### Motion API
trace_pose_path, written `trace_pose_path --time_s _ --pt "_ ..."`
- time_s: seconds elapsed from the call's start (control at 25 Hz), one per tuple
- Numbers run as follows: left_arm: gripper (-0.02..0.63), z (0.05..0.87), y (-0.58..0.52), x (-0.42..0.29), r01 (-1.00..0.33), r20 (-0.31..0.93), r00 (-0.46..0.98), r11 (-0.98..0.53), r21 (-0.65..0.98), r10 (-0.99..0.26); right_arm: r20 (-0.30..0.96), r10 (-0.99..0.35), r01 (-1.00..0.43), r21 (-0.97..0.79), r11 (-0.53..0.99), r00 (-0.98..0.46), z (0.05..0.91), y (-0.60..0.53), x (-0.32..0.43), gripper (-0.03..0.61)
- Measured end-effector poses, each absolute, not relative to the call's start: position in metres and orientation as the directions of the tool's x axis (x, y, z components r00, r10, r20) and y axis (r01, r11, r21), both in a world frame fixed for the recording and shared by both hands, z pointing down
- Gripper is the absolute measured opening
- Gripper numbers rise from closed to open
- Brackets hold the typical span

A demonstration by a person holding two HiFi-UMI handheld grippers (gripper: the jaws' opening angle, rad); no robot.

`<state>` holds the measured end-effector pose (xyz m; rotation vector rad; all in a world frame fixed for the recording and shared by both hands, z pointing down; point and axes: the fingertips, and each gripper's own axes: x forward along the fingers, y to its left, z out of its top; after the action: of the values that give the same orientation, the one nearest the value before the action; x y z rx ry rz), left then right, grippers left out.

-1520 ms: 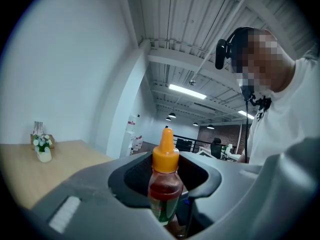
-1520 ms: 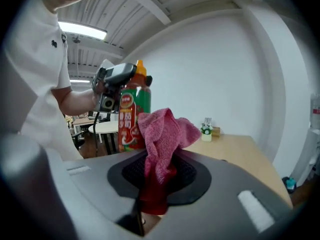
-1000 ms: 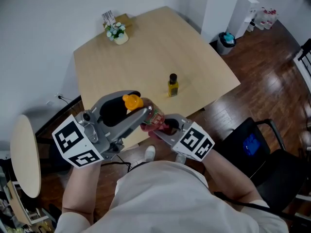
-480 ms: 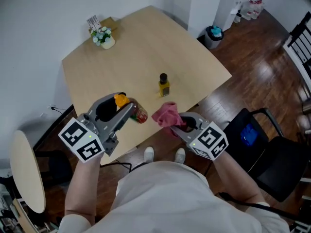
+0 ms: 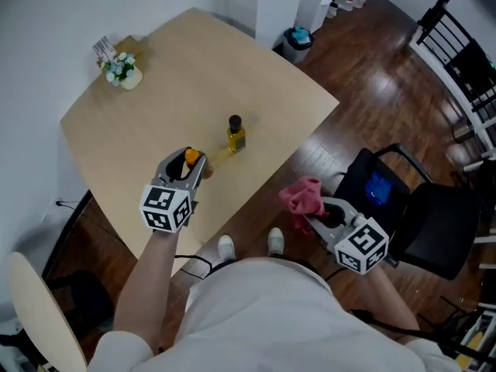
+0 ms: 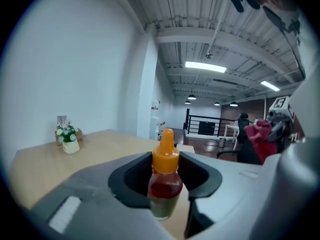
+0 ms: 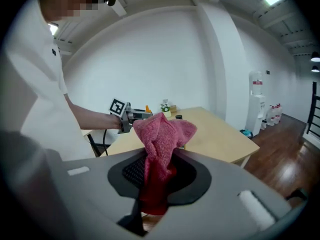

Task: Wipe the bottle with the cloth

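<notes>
The bottle's (image 6: 165, 176) base hides inside the left gripper (image 5: 188, 166) clamped on it over the table (image 5: 155, 99); the right gripper (image 5: 313, 214), off the table's edge, pinches the cloth (image 5: 301, 195).

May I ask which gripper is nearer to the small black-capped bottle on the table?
Left. The left gripper, holding the orange-capped bottle, is over the table beside the black-capped bottle; the right gripper, gripping the pink cloth, is off the table.

The left gripper (image 6: 165, 180) clamps an orange-capped bottle (image 6: 164, 191), seemingly of red sauce.

Bottle (image 5: 191, 159) over, perhaps on, table (image 5: 155, 84); cloth (image 5: 302, 195) rightward.
</notes>
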<state>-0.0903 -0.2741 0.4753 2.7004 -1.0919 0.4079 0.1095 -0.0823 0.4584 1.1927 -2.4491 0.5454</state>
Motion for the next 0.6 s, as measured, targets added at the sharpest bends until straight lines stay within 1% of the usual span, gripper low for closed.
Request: trace_pose_path --time_s 0.12,0.24,0.6 --pt "0.163 0.517 -0.290 -0.093 -0.716 0.363 0.668 -0.694 0.075 -0.649 0.502 -0.688 -0.843 -0.183 0.507 -0.523 0.457 -0.066 0.113 0.086" --pt "0.163 0.544 -0.299 -0.099 -0.723 0.372 0.664 -0.684 0.097 -0.649 0.515 -0.707 -0.869 -0.187 0.459 -0.484 0.452 -0.050 0.107 0.086" --pt "0.166 0.572 -0.300 -0.091 -0.671 0.341 0.708 -0.739 0.052 -0.619 0.551 -0.735 -0.916 -0.166 0.366 -0.394 0.444 -0.005 0.080 0.086"
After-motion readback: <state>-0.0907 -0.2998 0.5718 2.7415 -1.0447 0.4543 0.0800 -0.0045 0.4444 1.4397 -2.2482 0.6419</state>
